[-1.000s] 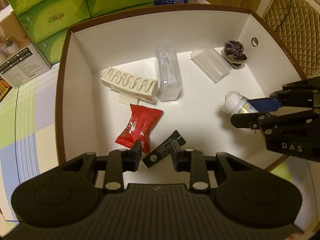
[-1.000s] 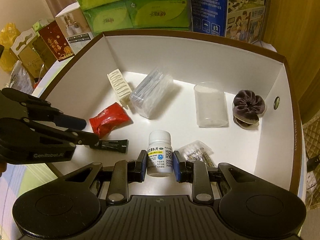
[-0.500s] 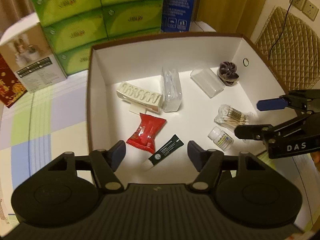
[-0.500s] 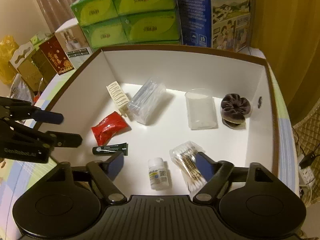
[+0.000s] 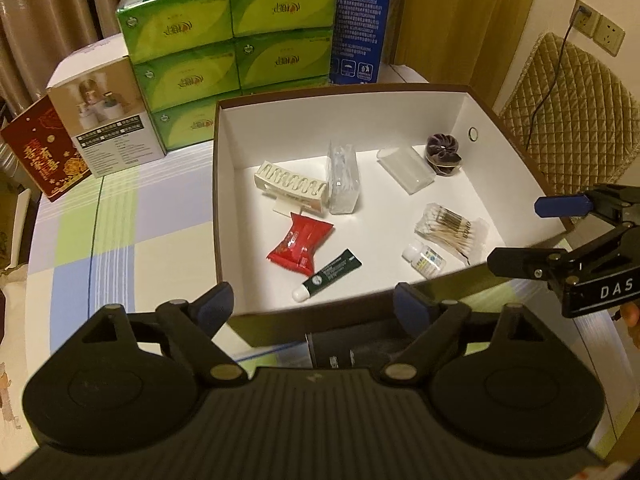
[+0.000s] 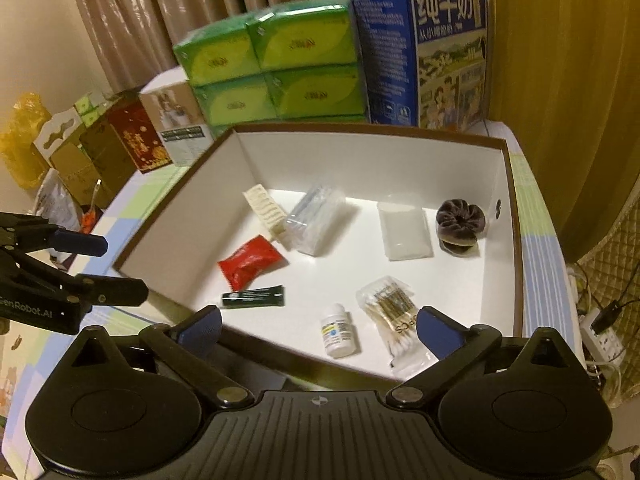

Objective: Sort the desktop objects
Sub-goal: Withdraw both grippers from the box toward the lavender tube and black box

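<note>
Both tongs, left tongs [image 5: 310,306] and right tongs [image 6: 318,326], have just been opening wide and hold nothing, while the dark tube [image 5: 328,274] lies just ahead of the left one, its long axis slanting away to the right.

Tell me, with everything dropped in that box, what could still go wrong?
The pill bottle lies on its side touching the cotton swab packet, so it might roll if the box is nudged. Both grippers, left and right, hang open just over the near wall and could clip it. The dark tube may also roll.
</note>
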Demonstrator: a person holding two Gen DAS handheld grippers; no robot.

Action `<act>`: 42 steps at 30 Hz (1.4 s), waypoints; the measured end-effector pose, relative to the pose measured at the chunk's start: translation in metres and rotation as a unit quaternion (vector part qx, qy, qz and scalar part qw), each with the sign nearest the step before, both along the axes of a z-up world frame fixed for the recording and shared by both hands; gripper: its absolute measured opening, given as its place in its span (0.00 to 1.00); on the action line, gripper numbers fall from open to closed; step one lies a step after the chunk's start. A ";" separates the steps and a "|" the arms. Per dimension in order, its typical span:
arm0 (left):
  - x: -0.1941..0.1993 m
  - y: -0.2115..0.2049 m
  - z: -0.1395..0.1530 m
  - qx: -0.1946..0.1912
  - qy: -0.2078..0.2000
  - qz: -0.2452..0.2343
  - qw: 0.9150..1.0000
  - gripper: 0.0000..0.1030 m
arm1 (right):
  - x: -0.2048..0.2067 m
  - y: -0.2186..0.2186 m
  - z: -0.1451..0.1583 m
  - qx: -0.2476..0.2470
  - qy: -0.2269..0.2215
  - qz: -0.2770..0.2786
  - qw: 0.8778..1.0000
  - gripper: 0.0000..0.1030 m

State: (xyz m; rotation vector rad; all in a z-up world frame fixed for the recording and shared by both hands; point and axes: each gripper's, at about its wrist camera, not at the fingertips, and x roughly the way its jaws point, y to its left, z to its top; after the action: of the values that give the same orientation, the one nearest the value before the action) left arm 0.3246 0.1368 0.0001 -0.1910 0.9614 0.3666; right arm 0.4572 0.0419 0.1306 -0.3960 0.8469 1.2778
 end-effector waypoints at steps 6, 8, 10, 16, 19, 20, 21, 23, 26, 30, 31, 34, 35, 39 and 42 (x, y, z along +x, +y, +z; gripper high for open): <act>-0.021 -0.012 0.005 -0.004 -0.002 0.005 1.000 0.82 | -0.020 -0.017 0.006 0.005 -0.008 0.006 1.000 0.98; -0.029 -0.017 0.004 -0.004 -0.001 0.006 1.000 0.82 | -0.026 -0.023 0.006 0.004 -0.013 0.008 1.000 0.98; -0.037 -0.022 0.002 -0.004 0.001 0.008 1.000 0.82 | -0.033 -0.029 0.005 0.003 -0.019 0.012 1.000 0.98; -0.063 -0.032 -0.014 -0.019 0.019 0.017 0.999 0.82 | -0.049 -0.045 -0.006 -0.007 -0.009 0.017 1.000 0.98; -0.074 -0.036 -0.022 -0.028 0.027 0.024 0.999 0.82 | -0.052 -0.052 -0.013 -0.014 -0.001 0.012 1.000 0.98; -0.077 -0.037 -0.025 -0.032 0.029 0.027 0.999 0.82 | -0.053 -0.054 -0.015 -0.016 0.002 0.011 1.000 0.98; -0.080 -0.038 -0.028 -0.035 0.031 0.030 0.998 0.82 | -0.054 -0.056 -0.016 -0.018 0.004 0.009 1.000 0.98; -0.085 -0.040 -0.033 -0.040 0.033 0.034 0.998 0.82 | -0.056 -0.060 -0.020 -0.022 0.007 0.005 1.000 0.98; -0.090 -0.045 -0.041 -0.049 0.036 0.037 0.997 0.82 | -0.057 -0.065 -0.027 -0.030 0.007 -0.001 1.000 0.98; -0.091 -0.052 -0.050 -0.054 0.039 0.040 0.997 0.82 | -0.058 -0.071 -0.038 -0.042 0.007 -0.004 0.999 0.98; -0.091 -0.053 -0.053 -0.056 0.040 0.041 0.997 0.82 | -0.058 -0.072 -0.040 -0.046 0.008 -0.005 0.999 0.98; -0.088 -0.058 -0.060 -0.062 0.040 0.041 0.996 0.85 | -0.056 -0.075 -0.048 -0.055 0.014 -0.011 0.998 0.98; -0.086 -0.059 -0.062 -0.063 0.041 0.041 0.996 0.85 | -0.054 -0.076 -0.051 -0.057 0.016 -0.014 0.998 0.98; -0.076 -0.064 -0.072 -0.067 0.047 0.036 0.996 0.85 | -0.049 -0.079 -0.058 -0.068 0.018 -0.021 0.997 0.98; -0.067 -0.066 -0.081 -0.072 0.049 0.035 0.996 0.85 | -0.042 -0.082 -0.063 -0.074 0.020 -0.028 0.997 0.98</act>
State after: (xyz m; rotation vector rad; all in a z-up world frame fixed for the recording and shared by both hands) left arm 0.2572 0.0703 -0.0807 -0.3413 1.0803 0.3742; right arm 0.4148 -0.0399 0.0680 -0.4619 0.9847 1.1778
